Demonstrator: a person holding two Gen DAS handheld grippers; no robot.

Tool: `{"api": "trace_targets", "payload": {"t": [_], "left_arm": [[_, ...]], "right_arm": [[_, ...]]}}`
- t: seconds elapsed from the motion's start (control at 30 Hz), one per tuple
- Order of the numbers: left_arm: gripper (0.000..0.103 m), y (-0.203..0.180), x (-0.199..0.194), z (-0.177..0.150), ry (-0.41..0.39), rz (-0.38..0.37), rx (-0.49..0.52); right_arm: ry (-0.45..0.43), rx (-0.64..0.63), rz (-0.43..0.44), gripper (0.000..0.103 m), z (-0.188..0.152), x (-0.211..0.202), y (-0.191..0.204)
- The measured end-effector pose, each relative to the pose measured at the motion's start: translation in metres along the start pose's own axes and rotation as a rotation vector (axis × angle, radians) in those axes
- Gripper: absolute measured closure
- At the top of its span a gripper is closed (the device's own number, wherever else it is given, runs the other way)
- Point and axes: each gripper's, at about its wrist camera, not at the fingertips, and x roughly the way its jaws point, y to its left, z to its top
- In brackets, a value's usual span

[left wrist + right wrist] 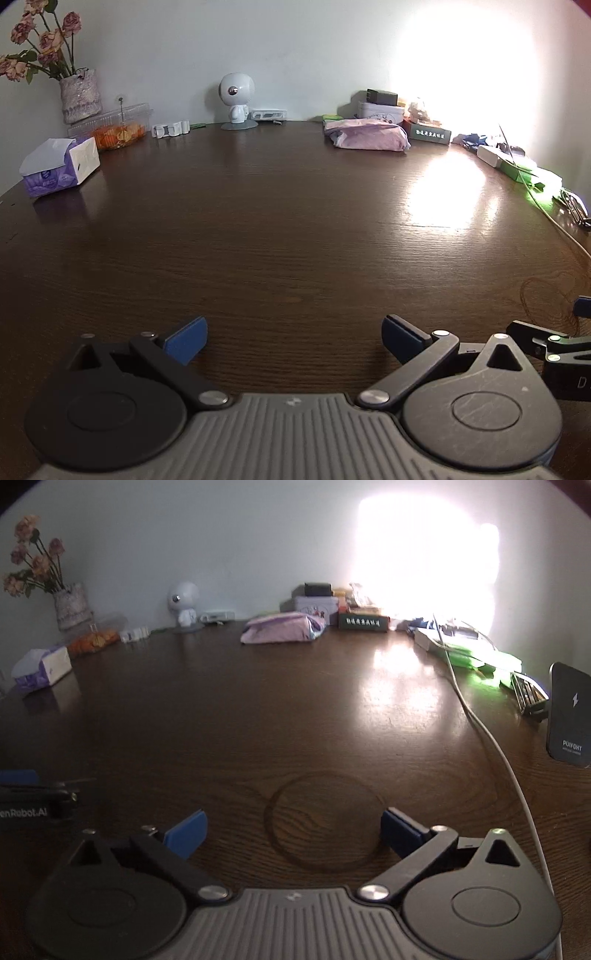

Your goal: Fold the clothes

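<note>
A folded pink-lilac garment [367,134] lies at the far side of the dark wooden table [280,221]; it also shows in the right wrist view [282,628]. My left gripper [293,338] is open and empty, low over the table's near part, far from the garment. My right gripper [293,830] is open and empty, also low over the near table. Part of the right gripper [554,347] shows at the right edge of the left wrist view. Part of the left gripper [33,801] shows at the left edge of the right wrist view.
Along the back stand a tissue box [61,166], a vase of dried roses [79,96], a plastic food box [118,127], a white robot figurine [236,98], tins and boxes [384,107]. At the right are green items [476,657], a white cable [491,738] and a charger stand [570,716].
</note>
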Motion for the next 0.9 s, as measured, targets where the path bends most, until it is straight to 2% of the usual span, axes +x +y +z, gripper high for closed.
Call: {"api": "trace_targets", "payload": {"t": [0.13, 0.27, 0.9], "left_arm": [[0.001, -0.013, 0.009, 0.006, -0.001, -0.018, 0.044], [0.001, -0.019, 0.015, 0.010, 0.010, -0.063, 0.041], [0.001, -0.015, 0.008, 0.007, 0.010, -0.072, 0.046]], "right_arm": [[0.004, -0.001, 0.007, 0.000, 0.003, 0.004, 0.004], [0.003, 0.014, -0.006, 0.000, 0.001, 0.004, 0.006], [0.004, 0.011, -0.002, 0.000, 0.004, 0.007, 0.005]]}}
